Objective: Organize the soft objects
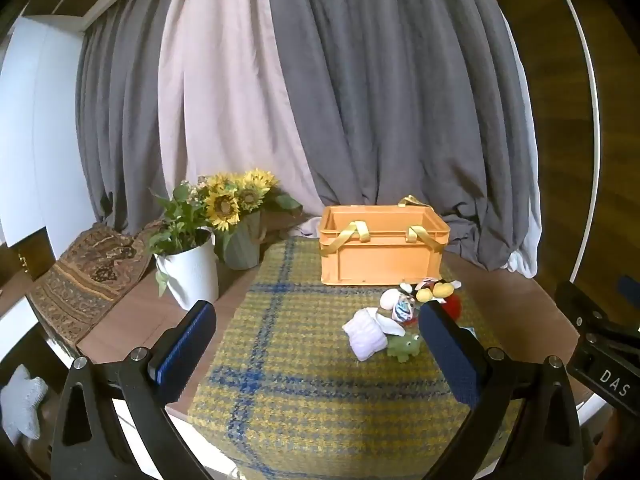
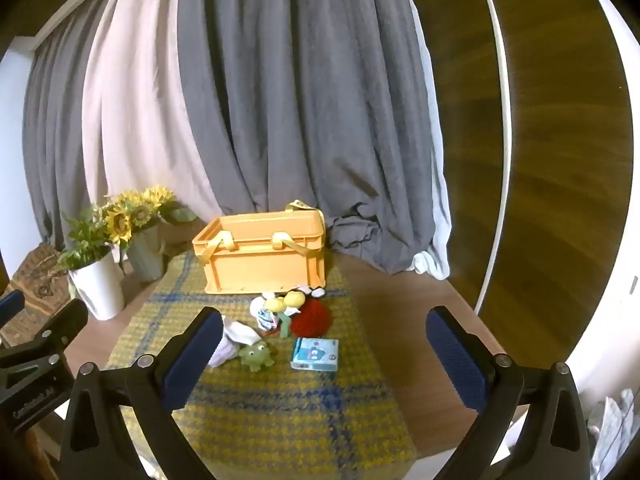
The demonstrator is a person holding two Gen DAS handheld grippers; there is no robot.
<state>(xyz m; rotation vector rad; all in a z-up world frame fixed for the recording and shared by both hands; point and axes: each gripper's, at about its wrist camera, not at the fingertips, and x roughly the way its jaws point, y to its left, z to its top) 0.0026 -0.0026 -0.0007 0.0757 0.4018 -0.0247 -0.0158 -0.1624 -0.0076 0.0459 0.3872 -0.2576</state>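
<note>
Grey and pale curtains (image 2: 256, 120) are hung behind a wooden table (image 2: 400, 320) on which a yellow-and-blue checked mat (image 1: 296, 360) is spread. An orange crate (image 2: 262, 258) with yellow strap handles is set at the far end of the mat; two pots of flowers, one white (image 1: 192, 272), are stood to its left. The soft objects are heaped just in front of the crate: a white folded cloth (image 1: 366, 336), a green frog toy (image 2: 257, 355), a red knitted piece (image 2: 316, 316), yellow plush shapes (image 2: 286, 302) and a small blue packet (image 2: 315, 354). The left gripper (image 1: 316, 332) and the right gripper (image 2: 324, 336) are both held wide apart and empty, short of the heap. Risk is judged as follows: because the items are touching and overlapping, two could be pinched at once, or a neighbour dragged off the mat. The crate's interior is not shown; the striped item in the heap cannot be identified.
</note>
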